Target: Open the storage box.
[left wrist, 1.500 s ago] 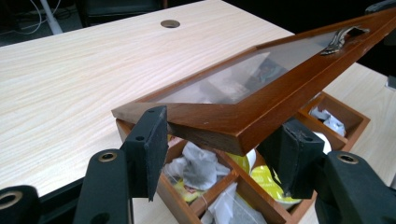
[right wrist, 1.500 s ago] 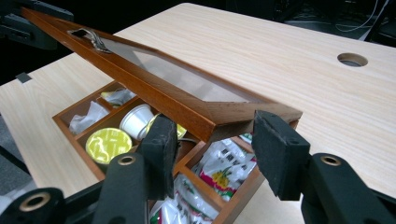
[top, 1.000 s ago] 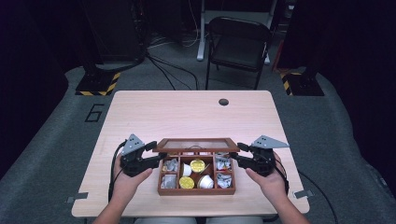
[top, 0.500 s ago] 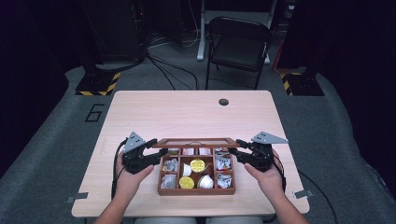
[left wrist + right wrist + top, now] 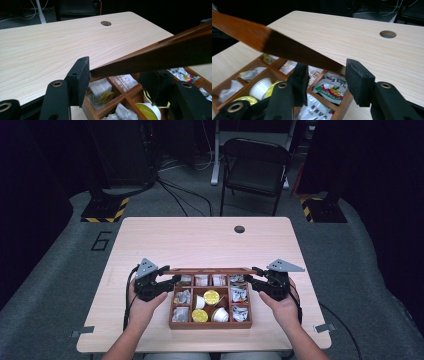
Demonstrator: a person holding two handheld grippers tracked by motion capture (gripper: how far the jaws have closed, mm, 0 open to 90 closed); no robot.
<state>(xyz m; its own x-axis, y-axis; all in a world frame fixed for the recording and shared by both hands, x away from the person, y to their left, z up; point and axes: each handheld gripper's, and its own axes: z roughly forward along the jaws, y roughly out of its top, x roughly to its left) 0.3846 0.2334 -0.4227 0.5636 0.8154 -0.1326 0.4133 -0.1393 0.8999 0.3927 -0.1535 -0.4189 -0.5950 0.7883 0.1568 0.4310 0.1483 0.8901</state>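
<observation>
A: From above?
B: The wooden box [image 5: 210, 325] of sachets and cups sits near the table's [image 5: 200, 245] front edge. Its lid [image 5: 210, 270] hangs half-raised, the left gripper [image 5: 170, 282] and right gripper [image 5: 254, 280] clamping its ends.

A: Left gripper view?
B: Jaws narrow, pinching the lid's corner [image 5: 100, 71] above the compartments.

A: Right gripper view?
B: Jaws just closed inward, gripping the lid's edge [image 5: 322, 63] over the packets.

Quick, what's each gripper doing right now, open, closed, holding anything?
Left gripper: closed on the left end of the box lid.
Right gripper: fingers have just been closing on the lid's right end; firm contact can't be told.
</observation>
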